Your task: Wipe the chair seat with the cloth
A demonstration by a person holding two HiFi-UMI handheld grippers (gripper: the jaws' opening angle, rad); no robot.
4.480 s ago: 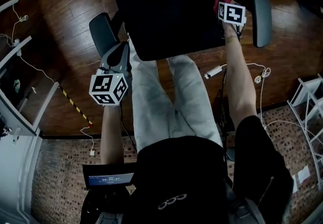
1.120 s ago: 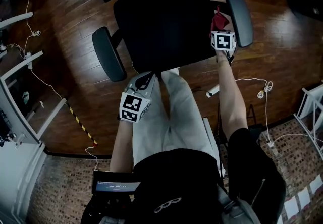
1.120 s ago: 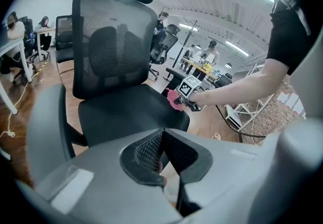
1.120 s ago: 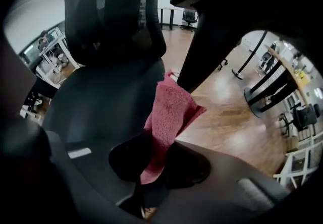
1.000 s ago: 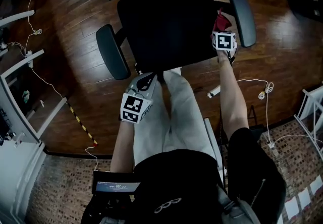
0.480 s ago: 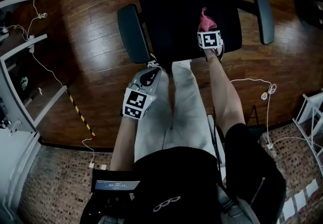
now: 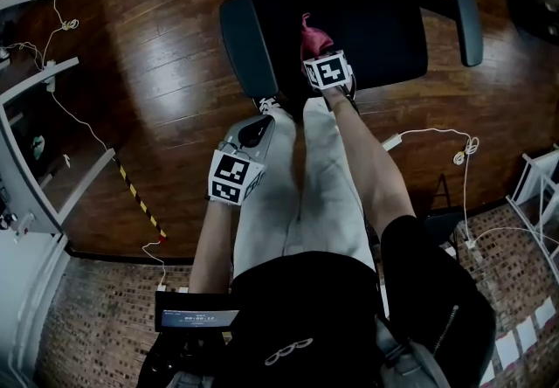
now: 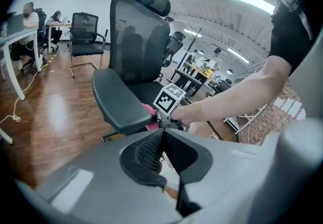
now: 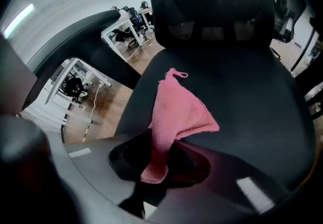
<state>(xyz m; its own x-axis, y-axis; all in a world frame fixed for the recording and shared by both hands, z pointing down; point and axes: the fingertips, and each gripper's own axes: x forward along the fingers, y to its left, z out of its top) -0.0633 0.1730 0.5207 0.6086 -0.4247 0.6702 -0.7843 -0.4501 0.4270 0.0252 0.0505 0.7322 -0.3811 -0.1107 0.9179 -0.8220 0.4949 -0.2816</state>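
**Right tool clamped on cloth at seat front; left tool idle**

Wooden floor point(image 7: 148, 72) all round. Black mesh-back chair point(image 8: 139, 46) sits at 12 o'clock from the person. The chair seat point(image 7: 376, 2) is black and carries only the cloth. An armrest point(image 7: 247, 44) is at the seat's 9 o'clock.

Right tool point(image 9: 159, 160) is over the seat's front edge at about 7 o'clock, jaws clenched on the pink cloth point(image 9: 176, 112). The cloth fans out from the jaws toward 12 o'clock and lies on the seat surface.

Left tool point(image 8: 162, 134) has its jaws closed together with nothing between them. It sits at 6 o'clock from that armrest, over a trouser leg point(image 7: 275, 194), clear of the chair.
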